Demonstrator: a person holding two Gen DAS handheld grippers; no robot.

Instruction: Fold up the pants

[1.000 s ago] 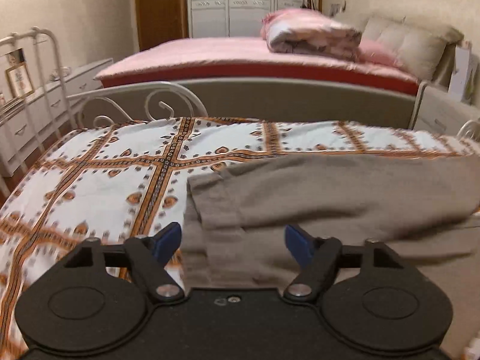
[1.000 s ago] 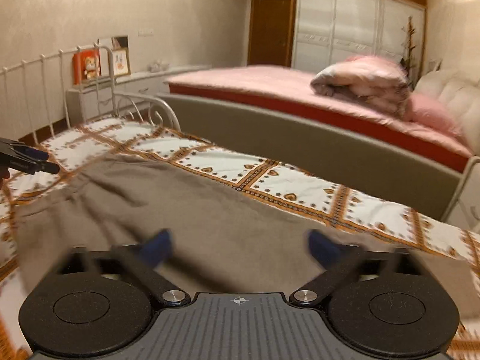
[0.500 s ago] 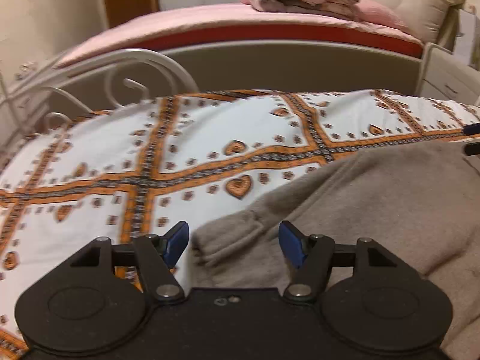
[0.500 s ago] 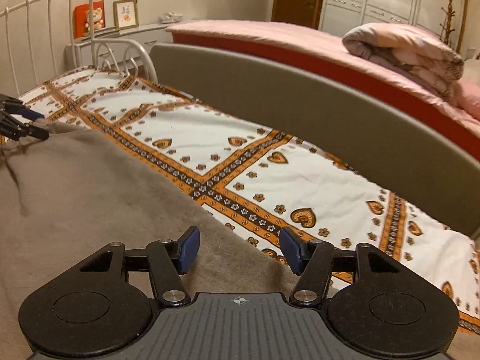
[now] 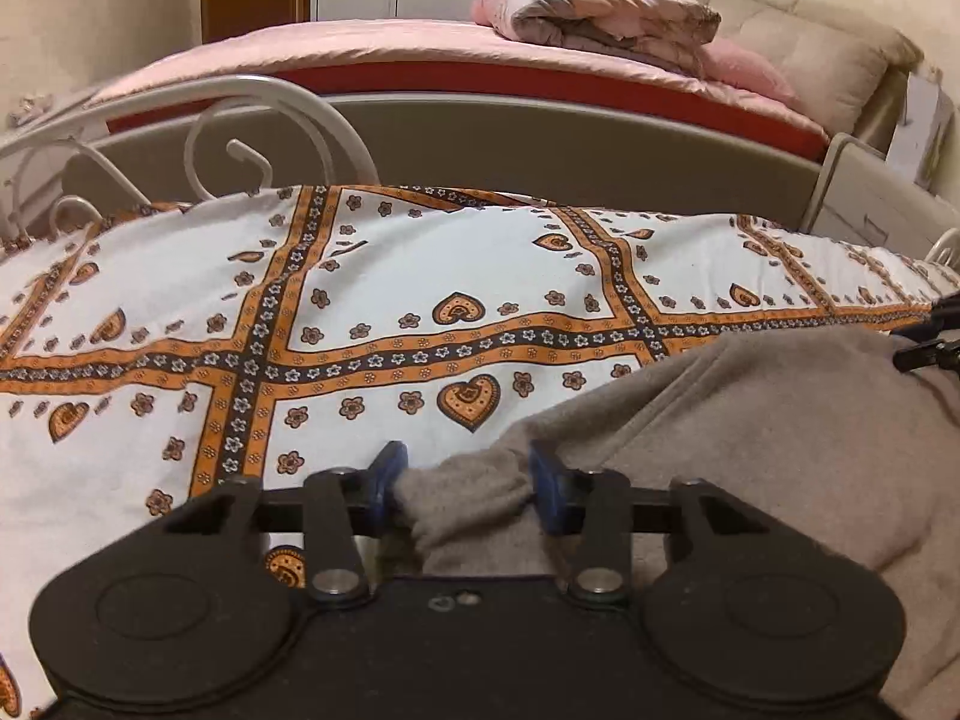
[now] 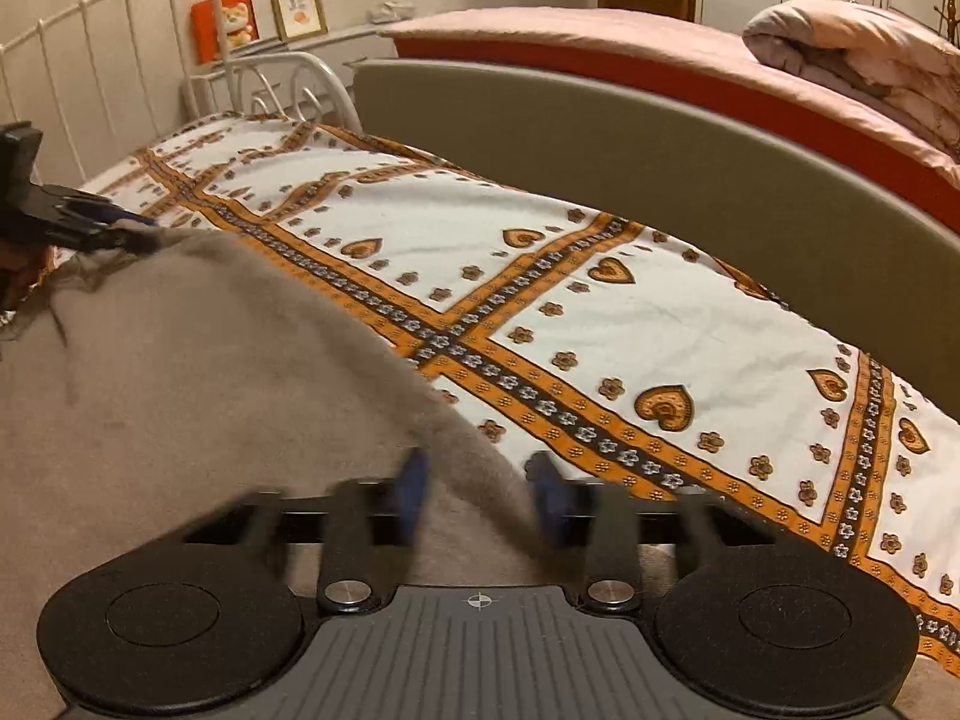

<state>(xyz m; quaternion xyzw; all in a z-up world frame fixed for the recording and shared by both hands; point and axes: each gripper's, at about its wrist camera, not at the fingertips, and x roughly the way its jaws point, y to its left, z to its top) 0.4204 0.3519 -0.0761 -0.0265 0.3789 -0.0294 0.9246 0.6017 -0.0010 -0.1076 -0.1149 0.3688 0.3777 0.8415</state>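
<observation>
On the near edge of the bed, across its patterned sheet [image 5: 384, 276], we are working with the grey-brown pants [image 5: 750, 420], which are lying spread over the near side of the sheet and reaching from one gripper to the other. We are pointing both tools down at a slant toward the fabric.

We are closing the left gripper [image 5: 462, 483], and a bunched end of the pants is sitting between its blue pads [image 5: 384, 474]; the cloth is filling the gap and both pads are touching it. Past that bunch, the pants are running off toward the right side of this view, where the tips of the other tool are showing at the far end of the fabric.

We are closing the right gripper [image 6: 480, 489] too, and its fingers are blurring as they come together. The far edge of the pants [image 6: 210, 360] is passing between its blue pads [image 6: 414, 486]; the left pad is lying against the fabric, but we cannot tell whether the right one is pressing on it. From this side the left tool [image 6: 90, 222] is showing at the opposite end of the garment, with cloth gathered at its tips.

Beyond the sheet's far edge a grey-green panel [image 6: 630, 138] is standing along the bed, and behind it a second bed with a pink cover [image 5: 360, 42] is carrying a folded quilt [image 5: 594, 12]. White metal bed rails [image 6: 120, 60] are rising at the end of the sheet.
</observation>
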